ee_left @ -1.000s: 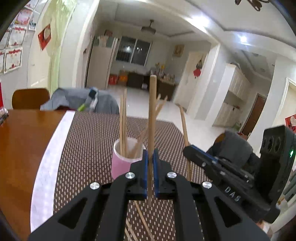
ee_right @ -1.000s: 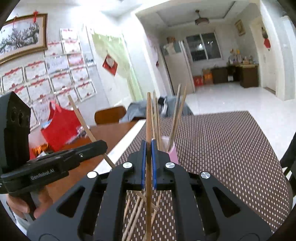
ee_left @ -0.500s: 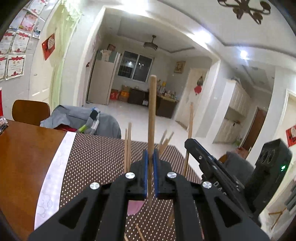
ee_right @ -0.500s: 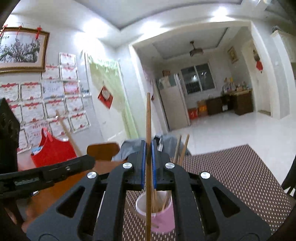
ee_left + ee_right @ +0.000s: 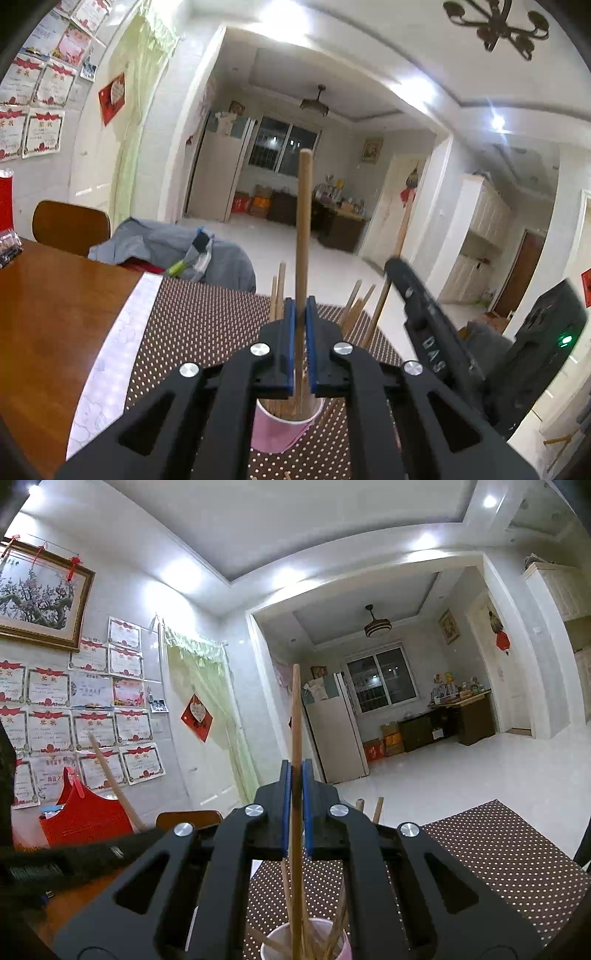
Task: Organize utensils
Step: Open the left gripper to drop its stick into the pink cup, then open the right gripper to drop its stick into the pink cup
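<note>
Left jaws: the left gripper (image 5: 300,314) has its blue-lined jaws closed on a round, light wooden chopstick (image 5: 303,229); the stick stands near upright, its top well above the jaw tips, its lower end down inside the cup mouth.
Right jaws: the right gripper (image 5: 295,779) is clamped on a second light wooden chopstick (image 5: 295,716); this one is also close to upright, its lower end reaching down into the cup.
Cup: a pink paper cup with a white rim (image 5: 284,428) stands directly below both jaw pairs; it holds a loose bundle of wooden chopsticks (image 5: 356,306) that lean outward in several directions; in the right wrist view the cup (image 5: 341,947) sits at the bottom edge, partly hidden by the gripper body.
Other gripper in view: the right gripper's black body (image 5: 436,354) appears at the right of the left wrist view, blurred; the left gripper's black body (image 5: 74,856) crosses the lower left of the right wrist view, with its chopstick (image 5: 110,779) slanting up from it.
Surface: a brown mat with white dots (image 5: 207,317) lies under the cup; a white patterned strip borders it on the left; beyond is the polished brown wooden desk (image 5: 55,314).
Surroundings: a brown wooden chair back (image 5: 70,225); a grey garment heaped at the desk's far edge (image 5: 166,243); a red paper bag (image 5: 85,816) by the certificate-covered wall.
</note>
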The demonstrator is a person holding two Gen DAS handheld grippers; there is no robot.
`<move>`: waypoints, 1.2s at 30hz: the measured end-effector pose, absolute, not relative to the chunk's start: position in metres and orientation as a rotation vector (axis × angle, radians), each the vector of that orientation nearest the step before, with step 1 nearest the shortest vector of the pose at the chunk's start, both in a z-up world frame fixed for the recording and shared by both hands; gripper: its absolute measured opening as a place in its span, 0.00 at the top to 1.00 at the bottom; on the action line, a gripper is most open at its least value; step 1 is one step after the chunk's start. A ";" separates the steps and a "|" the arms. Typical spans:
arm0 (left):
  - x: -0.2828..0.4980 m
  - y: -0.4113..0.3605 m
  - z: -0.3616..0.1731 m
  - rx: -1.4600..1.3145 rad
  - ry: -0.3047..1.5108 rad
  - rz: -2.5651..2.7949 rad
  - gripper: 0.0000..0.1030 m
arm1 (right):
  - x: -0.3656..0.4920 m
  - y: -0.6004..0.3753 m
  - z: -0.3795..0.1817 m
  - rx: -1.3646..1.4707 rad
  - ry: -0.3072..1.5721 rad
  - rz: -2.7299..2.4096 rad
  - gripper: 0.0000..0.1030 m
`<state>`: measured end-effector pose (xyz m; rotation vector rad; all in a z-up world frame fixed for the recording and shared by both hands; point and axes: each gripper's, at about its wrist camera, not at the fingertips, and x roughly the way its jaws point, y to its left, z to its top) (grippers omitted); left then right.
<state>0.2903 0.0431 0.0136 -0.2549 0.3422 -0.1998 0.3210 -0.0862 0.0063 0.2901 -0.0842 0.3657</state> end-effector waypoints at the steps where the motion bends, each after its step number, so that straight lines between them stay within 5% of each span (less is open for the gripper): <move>1: 0.292 0.041 0.012 -0.249 0.349 -0.194 0.94 | 0.321 -0.085 0.005 0.286 -0.092 0.360 0.94; 14: 0.307 0.035 -0.002 -0.198 0.403 -0.149 0.94 | 0.330 -0.081 -0.009 0.263 -0.047 0.345 0.94; 18: 0.310 0.035 -0.004 -0.185 0.416 -0.133 0.74 | 0.328 -0.079 -0.009 0.243 -0.017 0.342 0.94; 36: 0.316 0.037 -0.007 -0.171 0.450 -0.086 0.71 | 0.324 -0.083 -0.020 0.231 0.077 0.361 0.94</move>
